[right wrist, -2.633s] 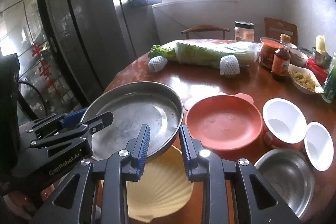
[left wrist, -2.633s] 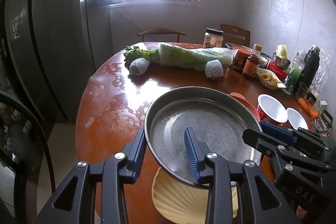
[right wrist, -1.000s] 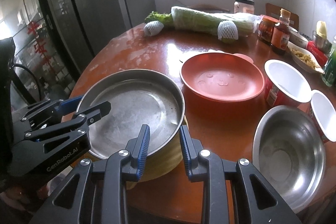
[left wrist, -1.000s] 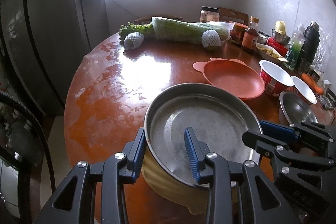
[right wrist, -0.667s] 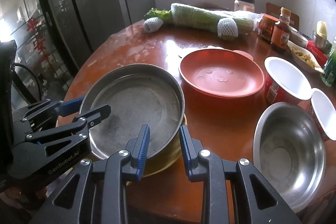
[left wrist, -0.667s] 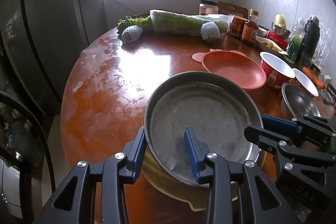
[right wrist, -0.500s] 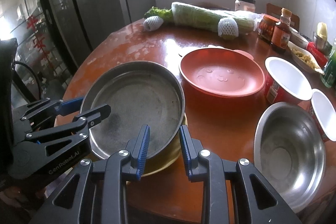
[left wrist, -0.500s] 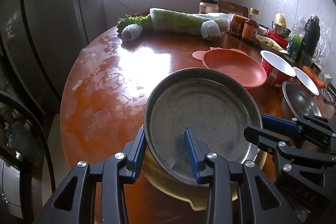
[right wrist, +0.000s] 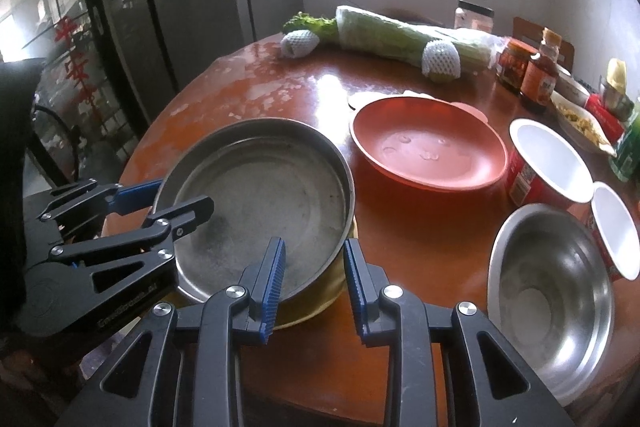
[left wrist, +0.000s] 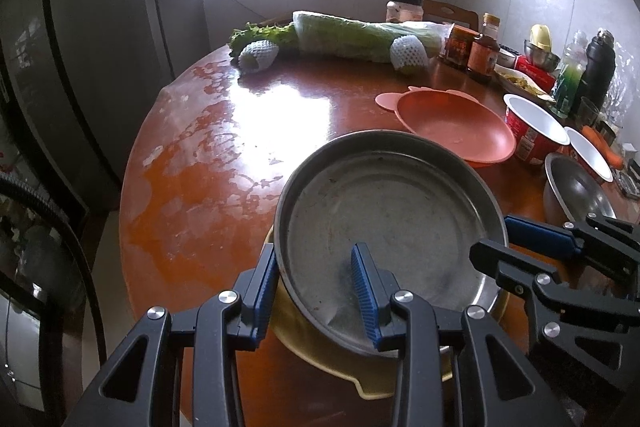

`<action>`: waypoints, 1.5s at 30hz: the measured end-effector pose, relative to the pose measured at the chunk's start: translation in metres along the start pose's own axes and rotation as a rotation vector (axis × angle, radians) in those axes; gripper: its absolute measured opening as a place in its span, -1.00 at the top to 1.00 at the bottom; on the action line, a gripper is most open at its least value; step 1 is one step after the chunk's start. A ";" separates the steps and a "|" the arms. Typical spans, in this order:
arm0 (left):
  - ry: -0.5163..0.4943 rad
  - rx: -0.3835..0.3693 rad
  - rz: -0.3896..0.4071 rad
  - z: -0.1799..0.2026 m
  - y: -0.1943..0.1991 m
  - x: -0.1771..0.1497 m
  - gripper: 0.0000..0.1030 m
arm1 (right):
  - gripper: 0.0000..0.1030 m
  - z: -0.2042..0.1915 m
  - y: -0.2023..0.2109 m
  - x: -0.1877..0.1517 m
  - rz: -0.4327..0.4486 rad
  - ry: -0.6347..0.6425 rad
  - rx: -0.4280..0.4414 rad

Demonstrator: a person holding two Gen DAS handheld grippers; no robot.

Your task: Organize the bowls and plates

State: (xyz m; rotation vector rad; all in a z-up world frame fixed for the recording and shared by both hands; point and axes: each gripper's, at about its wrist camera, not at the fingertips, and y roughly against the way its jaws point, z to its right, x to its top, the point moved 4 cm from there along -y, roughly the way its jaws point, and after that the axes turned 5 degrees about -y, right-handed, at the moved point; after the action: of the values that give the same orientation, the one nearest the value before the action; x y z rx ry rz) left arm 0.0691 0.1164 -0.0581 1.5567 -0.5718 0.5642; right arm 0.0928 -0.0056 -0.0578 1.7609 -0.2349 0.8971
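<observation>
Left wrist view: the left gripper [left wrist: 316,291] angles down, its 2 narrow jaws clamped across the near rim of the metal pan [left wrist: 390,223]. The right gripper [right wrist: 314,277] angles down likewise, straddling the pan's opposite rim; whether its pads press cannot be told. The pan sits on a yellow dish [right wrist: 320,297] at the edge of the round table [left wrist: 248,147], beside an orange plate [right wrist: 428,147].

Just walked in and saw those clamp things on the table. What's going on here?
A person is tidying dishes with a hand-held gripper in each hand. The left gripper and the right gripper each clamp the near rim of a round metal pan, which sits on top of a yellow dish at the table's edge. An orange plate, two white bowls and a steel bowl wait to the right.
</observation>
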 end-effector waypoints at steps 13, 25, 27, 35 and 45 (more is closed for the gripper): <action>-0.004 -0.004 -0.005 0.000 -0.002 -0.001 0.28 | 0.31 -0.001 -0.002 0.000 0.003 -0.001 0.005; 0.003 -0.025 -0.008 -0.003 0.003 0.000 0.27 | 0.27 0.001 0.001 0.002 -0.001 -0.029 0.038; 0.003 -0.022 -0.008 -0.004 0.003 0.000 0.27 | 0.27 0.001 0.002 0.002 0.000 -0.032 0.040; 0.006 -0.033 -0.004 -0.006 0.007 0.001 0.27 | 0.27 0.002 0.005 0.002 0.008 -0.036 0.041; 0.022 -0.045 0.031 -0.011 0.019 0.006 0.20 | 0.26 0.004 0.010 0.003 0.022 -0.050 0.046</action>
State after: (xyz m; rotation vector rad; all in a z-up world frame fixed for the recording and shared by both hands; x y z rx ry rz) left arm 0.0607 0.1266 -0.0394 1.4996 -0.5889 0.5883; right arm 0.0915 -0.0124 -0.0492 1.8281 -0.2690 0.8811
